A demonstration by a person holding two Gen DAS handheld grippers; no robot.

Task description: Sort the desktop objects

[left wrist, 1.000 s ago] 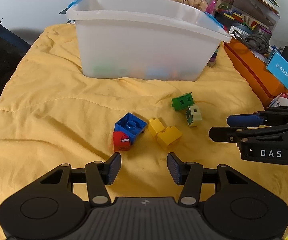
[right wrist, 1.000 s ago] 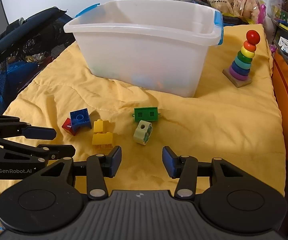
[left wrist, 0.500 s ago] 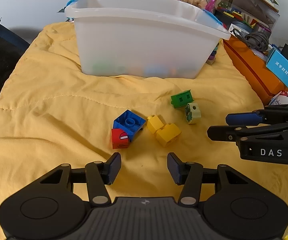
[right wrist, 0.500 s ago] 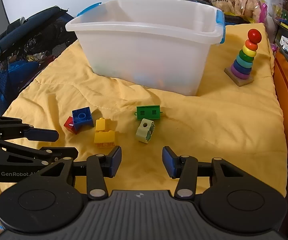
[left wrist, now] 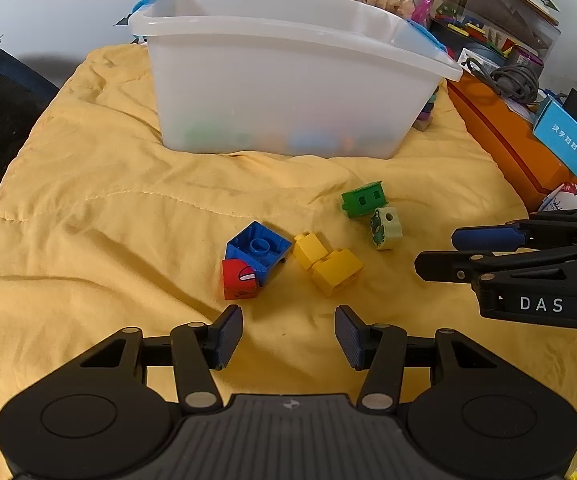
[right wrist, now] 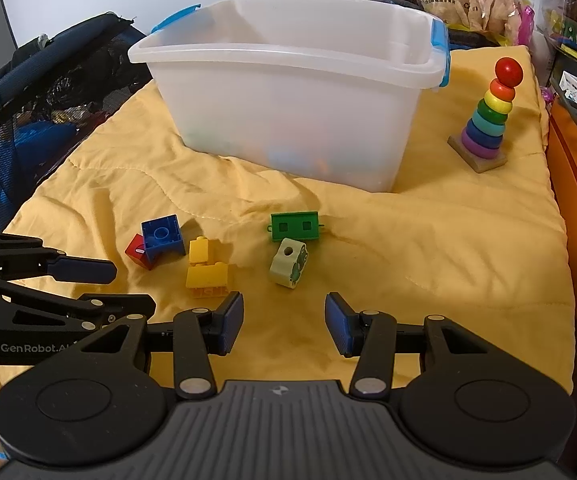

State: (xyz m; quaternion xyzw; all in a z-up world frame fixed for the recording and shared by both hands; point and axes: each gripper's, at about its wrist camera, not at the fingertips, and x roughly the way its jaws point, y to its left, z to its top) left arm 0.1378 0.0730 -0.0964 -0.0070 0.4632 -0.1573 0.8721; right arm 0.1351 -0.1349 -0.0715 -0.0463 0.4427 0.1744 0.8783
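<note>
I am holding my left gripper (left wrist: 288,334) and right gripper (right wrist: 284,322) with jaws apart, gripping nothing, over the near edge of the yellow blanket (left wrist: 88,208). The blocks (left wrist: 328,264) are lying mid-blanket, before the white bin (left wrist: 288,80), which is perhaps holding more blocks.

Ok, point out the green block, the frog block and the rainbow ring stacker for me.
green block (right wrist: 294,226), right wrist view, on its side face with the two square windows.
frog block (right wrist: 288,262), right wrist view, on its pale top near the hole.
rainbow ring stacker (right wrist: 488,118), right wrist view, on the middle rings.
</note>
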